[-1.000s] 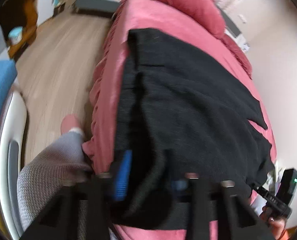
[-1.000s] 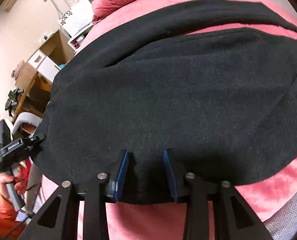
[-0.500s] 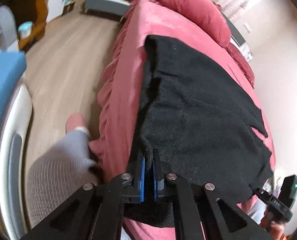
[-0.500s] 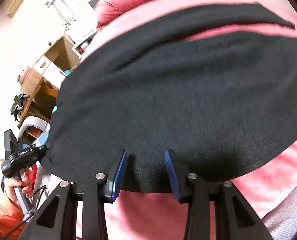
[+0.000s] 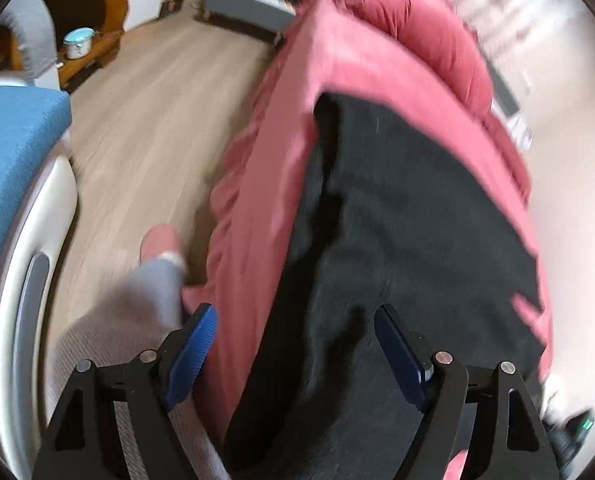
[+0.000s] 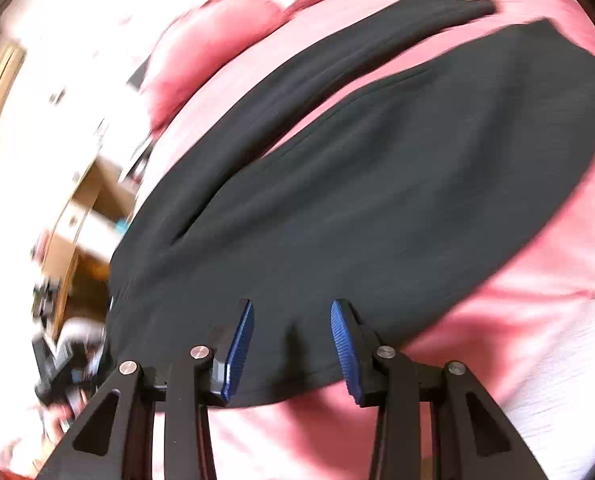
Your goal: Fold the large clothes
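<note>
Here the left hand-held gripper (image 5: 295,330) has just been opening over the near edge of the black garment (image 5: 409,216) on the pink bed (image 5: 325,60), released, while the right hand-held gripper (image 6: 291,320) straddles the hem, unclenched.

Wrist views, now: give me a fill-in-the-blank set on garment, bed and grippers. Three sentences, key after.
1. The garment spread on the bed is ____ in colour.
2. The bed cover under it is ____.
3. The left gripper, whose jaws have just been opening, stands ____ over the garment's near edge; the right gripper is open too.

Missing words: black; pink; open
</note>
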Tool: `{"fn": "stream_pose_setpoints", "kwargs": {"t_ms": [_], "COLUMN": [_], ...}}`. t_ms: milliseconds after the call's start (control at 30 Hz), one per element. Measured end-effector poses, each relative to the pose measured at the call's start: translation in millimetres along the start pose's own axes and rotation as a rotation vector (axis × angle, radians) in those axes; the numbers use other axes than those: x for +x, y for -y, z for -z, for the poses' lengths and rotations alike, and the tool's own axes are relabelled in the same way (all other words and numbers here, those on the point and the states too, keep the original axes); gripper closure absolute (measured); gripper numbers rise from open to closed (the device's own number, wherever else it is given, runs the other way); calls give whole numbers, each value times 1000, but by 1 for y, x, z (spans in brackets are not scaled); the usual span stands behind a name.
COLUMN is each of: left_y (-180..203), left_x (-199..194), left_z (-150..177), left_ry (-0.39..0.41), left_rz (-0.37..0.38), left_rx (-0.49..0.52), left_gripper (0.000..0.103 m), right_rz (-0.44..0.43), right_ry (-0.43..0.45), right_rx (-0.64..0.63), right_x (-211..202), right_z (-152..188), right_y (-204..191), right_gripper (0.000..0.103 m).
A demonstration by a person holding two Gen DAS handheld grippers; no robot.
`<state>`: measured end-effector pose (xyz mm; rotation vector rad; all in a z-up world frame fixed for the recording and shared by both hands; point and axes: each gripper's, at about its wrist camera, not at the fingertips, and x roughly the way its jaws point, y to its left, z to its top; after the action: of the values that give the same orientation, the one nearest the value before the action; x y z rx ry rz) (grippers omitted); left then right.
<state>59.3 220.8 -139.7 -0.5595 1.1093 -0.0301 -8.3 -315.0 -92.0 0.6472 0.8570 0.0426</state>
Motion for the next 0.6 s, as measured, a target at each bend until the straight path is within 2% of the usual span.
{"fn": "stream_pose_setpoints", "kwargs": {"t_ms": [100,233,333,400,467,533,600], "left_y": [2,14,23,26,25,24,22], "left_x": [12,8,5,1,-4,-7,-14], "left_z": [12,29,42,45,42,35,19], "left_ry": [-81,-94,-75,-30,-22,-35,-6], "left_rz": [7,-11,-44,-100,-114,-102,-129], "left_rx": [19,111,164,182,163,152,146], "left_gripper": [18,13,18,34,40,42,40], "right_rz": [80,171,181,178,158,139,104], "right_ry": [93,165,196,197,190,172,149], "right_rx": [88,228,311,299,266,223,161], "right_x": [-33,-61,-76,-76,-65,-51,-37], "right_z": [-17,-33,-40,-43,-46,-52,-61], "right_y": [49,111,146,149,138,122,104], "right_gripper": [61,58,57,56,56,56,56]}}
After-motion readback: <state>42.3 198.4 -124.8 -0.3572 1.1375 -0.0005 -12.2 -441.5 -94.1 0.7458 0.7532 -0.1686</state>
